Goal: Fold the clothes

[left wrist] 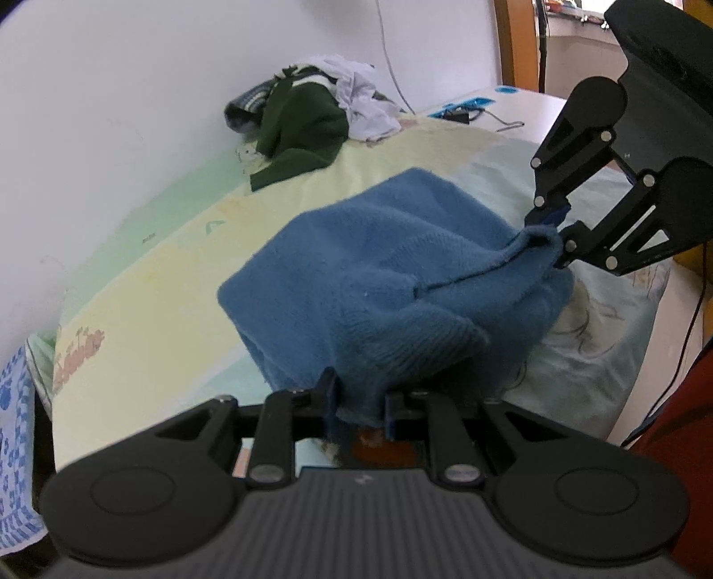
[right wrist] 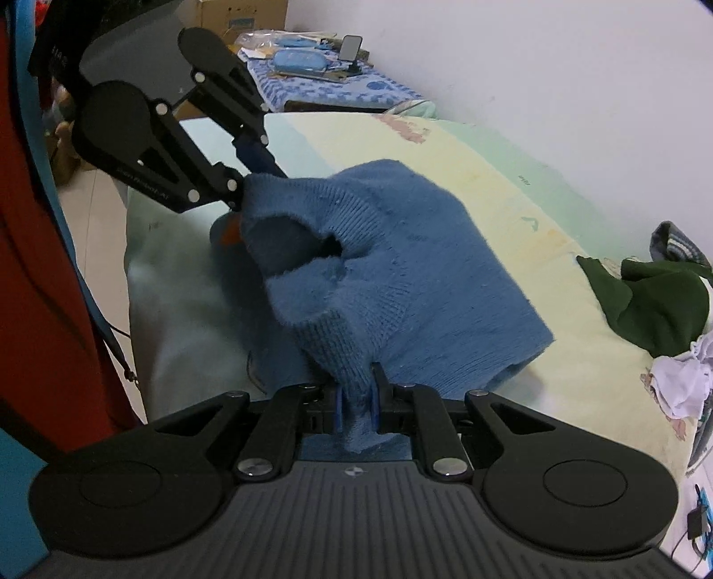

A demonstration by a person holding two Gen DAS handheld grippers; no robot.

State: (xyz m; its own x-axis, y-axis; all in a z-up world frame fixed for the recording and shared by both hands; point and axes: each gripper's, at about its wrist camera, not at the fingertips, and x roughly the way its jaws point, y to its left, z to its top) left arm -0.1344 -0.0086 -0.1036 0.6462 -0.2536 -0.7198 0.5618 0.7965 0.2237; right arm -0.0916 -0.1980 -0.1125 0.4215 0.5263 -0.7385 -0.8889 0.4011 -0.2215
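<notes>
Both pairs of jaws are clamped on the edge of the blue knitted sweater: the left gripper pinches one corner, the right gripper another. The garment hangs slack between them, its far part resting on the bed. Judged stage: a fold being carried over; next calls for laying the held edge down squarely before release, clear of the unfolded clothes pile.

Phone upright on blue-patterned table w/ blue pouches nearby; cardboard box behind, white wall.
</notes>
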